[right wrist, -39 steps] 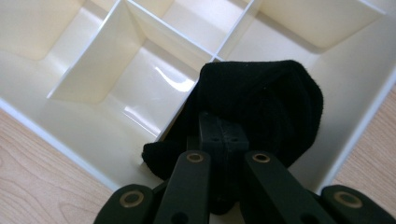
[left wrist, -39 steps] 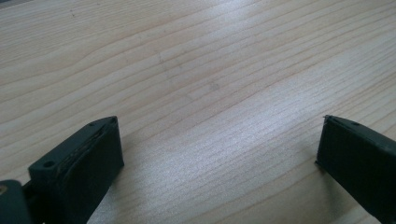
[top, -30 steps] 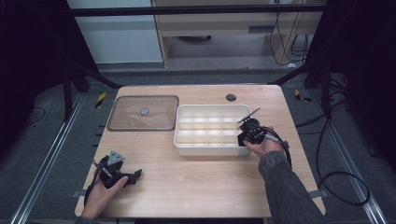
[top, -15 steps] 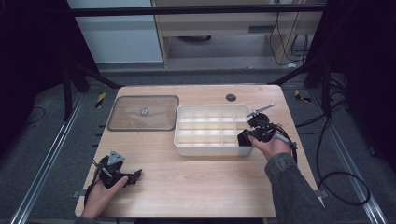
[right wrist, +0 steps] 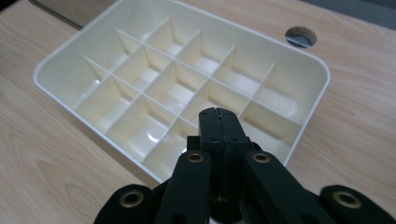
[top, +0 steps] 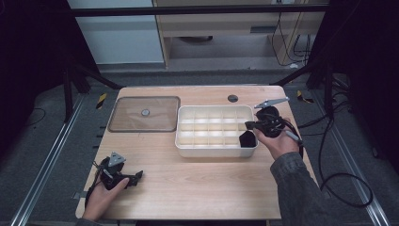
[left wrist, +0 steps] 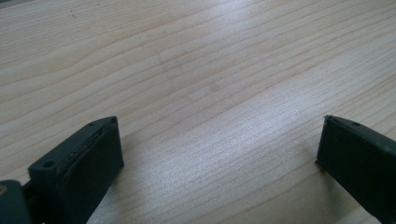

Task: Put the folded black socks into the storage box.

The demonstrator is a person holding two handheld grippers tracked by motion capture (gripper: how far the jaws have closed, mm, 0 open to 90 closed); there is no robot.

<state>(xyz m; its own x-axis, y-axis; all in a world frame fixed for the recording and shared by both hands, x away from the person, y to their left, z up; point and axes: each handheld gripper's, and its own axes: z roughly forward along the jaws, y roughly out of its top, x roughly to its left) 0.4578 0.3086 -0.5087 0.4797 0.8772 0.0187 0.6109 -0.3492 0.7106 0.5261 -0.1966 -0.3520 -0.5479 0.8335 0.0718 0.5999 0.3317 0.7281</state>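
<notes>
A white divided tray (top: 214, 113) with several empty compartments sits mid-table; it also shows in the right gripper view (right wrist: 299, 60). My right gripper (top: 246, 139) is at the tray's right end. Its jaws are shut with nothing between them and tilt down over the front-right compartments. In its own view the shut right gripper (right wrist: 219, 114) hangs just above the near rim. My left gripper (top: 134, 176) rests on the table's front left. It stands open over bare wood, and its jaws are wide apart in its own view (left wrist: 219, 140).
A clear brownish lid (top: 145, 113) with a small knob lies flat to the left of the tray. A round cable hole (top: 233, 98) sits behind the tray, also in the right gripper view (right wrist: 300, 36). The wooden table (top: 197, 188) has bare room in front.
The right hand has shifted slightly right and back and tipped its gripper, so its jaws now point down over the tray's right end. The left gripper has stayed put.
</notes>
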